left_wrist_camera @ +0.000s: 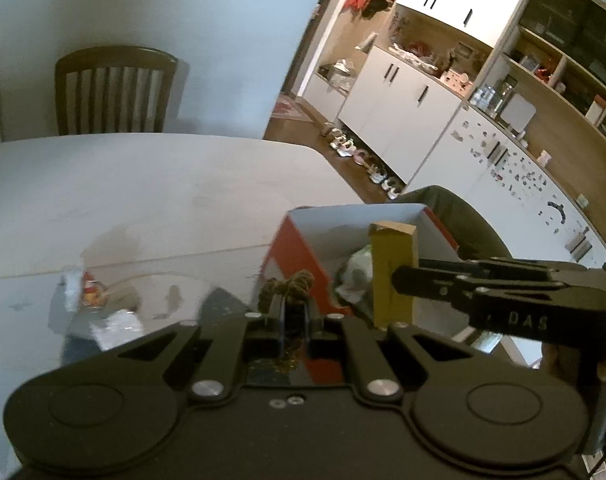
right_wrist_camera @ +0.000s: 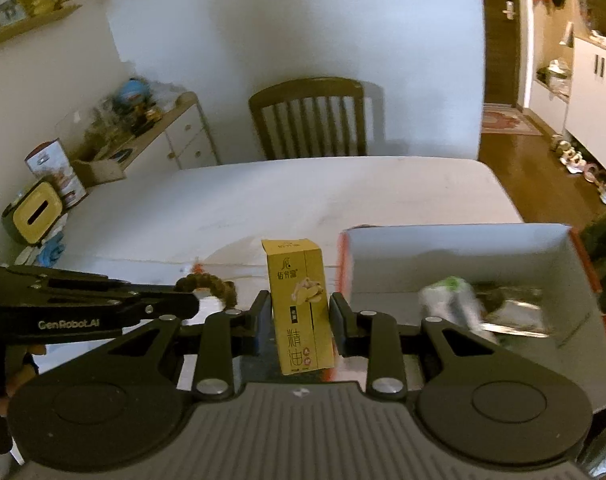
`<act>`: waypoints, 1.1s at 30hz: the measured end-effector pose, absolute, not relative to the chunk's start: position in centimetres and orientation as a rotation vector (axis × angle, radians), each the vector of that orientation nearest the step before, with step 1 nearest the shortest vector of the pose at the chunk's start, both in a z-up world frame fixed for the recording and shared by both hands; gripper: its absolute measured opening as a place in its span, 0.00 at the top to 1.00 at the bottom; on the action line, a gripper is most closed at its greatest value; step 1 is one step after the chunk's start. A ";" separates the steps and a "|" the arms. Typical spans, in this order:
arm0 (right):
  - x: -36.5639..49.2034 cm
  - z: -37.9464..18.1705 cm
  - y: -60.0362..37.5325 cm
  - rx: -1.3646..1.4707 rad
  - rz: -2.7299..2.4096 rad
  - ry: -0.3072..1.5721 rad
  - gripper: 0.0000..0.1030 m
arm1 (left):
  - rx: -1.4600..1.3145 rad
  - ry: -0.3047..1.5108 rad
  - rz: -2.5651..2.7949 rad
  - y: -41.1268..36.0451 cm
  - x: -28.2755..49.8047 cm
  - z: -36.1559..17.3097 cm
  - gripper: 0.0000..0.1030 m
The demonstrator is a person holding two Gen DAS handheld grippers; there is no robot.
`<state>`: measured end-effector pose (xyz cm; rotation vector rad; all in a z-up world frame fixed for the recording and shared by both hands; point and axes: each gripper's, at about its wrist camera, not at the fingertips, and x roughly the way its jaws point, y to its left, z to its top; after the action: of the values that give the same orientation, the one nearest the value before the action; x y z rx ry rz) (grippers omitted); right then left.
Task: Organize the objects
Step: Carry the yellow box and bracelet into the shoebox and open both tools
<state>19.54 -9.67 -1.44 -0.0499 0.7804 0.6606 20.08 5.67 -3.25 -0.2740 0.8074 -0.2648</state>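
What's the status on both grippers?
Left gripper shut on bead string. Right gripper shut on upright yellow carton. Open box alongside, wrappers inside. Nothing blocking it.

A wooden chair (right_wrist_camera: pixel 307 118) stands behind the table (right_wrist_camera: pixel 303 196).

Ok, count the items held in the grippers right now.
2. A small yellow cardboard box stands upright in the right gripper; a brown beaded bracelet is pinched in the left gripper.
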 end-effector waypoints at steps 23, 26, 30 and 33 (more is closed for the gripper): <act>26.5 -4.8 -25.5 -0.016 0.461 0.836 0.70 | -0.154 0.910 -0.338 -8.5 25.7 -6.2 0.94; 27.3 -5.7 -26.4 -0.032 0.455 0.853 0.70 | -0.132 0.953 -0.332 -9.6 26.3 -7.5 0.94; 28.2 -7.3 -27.0 -0.067 0.458 0.886 0.70 | -0.118 1.013 -0.297 -10.1 27.0 -9.5 0.94; 28.4 -8.2 -26.5 -0.108 0.485 0.901 0.70 | -0.099 1.054 -0.267 -10.4 27.8 -10.7 0.94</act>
<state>28.45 -26.46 -8.15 -0.1080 0.9012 0.4854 27.80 -10.44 -10.72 -0.0989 1.0539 -0.2666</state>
